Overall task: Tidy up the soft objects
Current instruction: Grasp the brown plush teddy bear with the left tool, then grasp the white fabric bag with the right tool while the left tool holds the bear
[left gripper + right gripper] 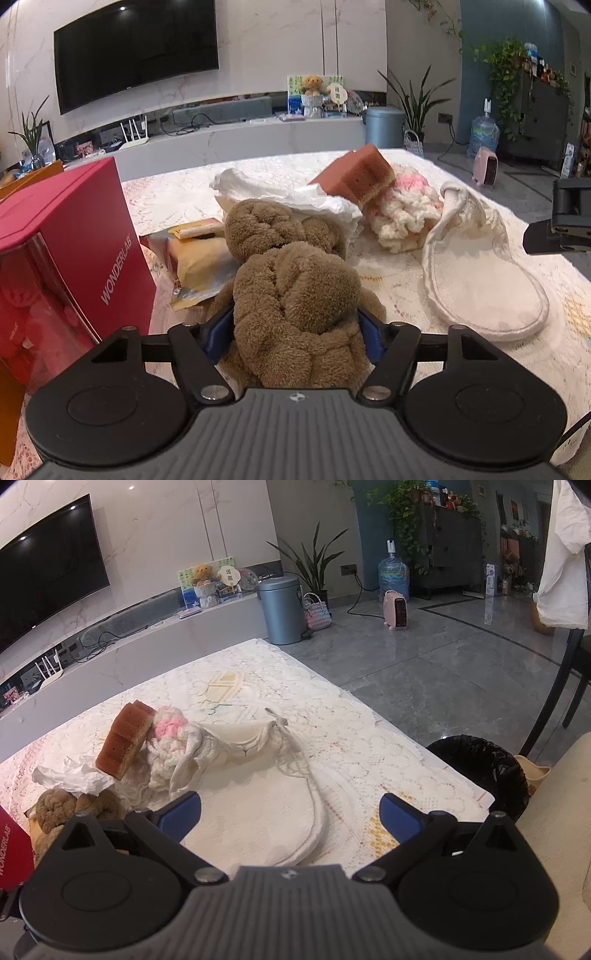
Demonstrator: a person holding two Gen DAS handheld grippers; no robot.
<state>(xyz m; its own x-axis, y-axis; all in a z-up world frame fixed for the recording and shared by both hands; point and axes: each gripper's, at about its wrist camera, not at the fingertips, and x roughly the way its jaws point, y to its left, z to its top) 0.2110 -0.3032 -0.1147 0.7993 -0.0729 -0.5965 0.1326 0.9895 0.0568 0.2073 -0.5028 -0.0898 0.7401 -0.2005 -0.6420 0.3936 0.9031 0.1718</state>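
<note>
The left claw has its blue pads on either side of a brown plush, whose fuzzy body fills the gap and bulges over both fingers; the pads appear to press into its flanks, so the claw grips it. The plush stretches away from the claw toward the middle of the table, its far lobe tucked under crumpled white tissue. Just left of the plush lie yellow packets, and beyond them a red box stands at the table's left edge. Past the tissue, a brown sponge leans tilted on a pink-and-white knit toward the far edge. To the right of the plush, apart from it, lies a white slipper, its opening toward the knit.

The right claw stands wide open, nothing between its pads. The slipper's sole lies directly below and between its fingers, not touched as far as can be seen, with the slipper's upper reaching away to the knit and sponge. The plush shows beside the left finger of this claw, near the table's left side. Off the table's right corner stands a bin lined with a black bag.
</note>
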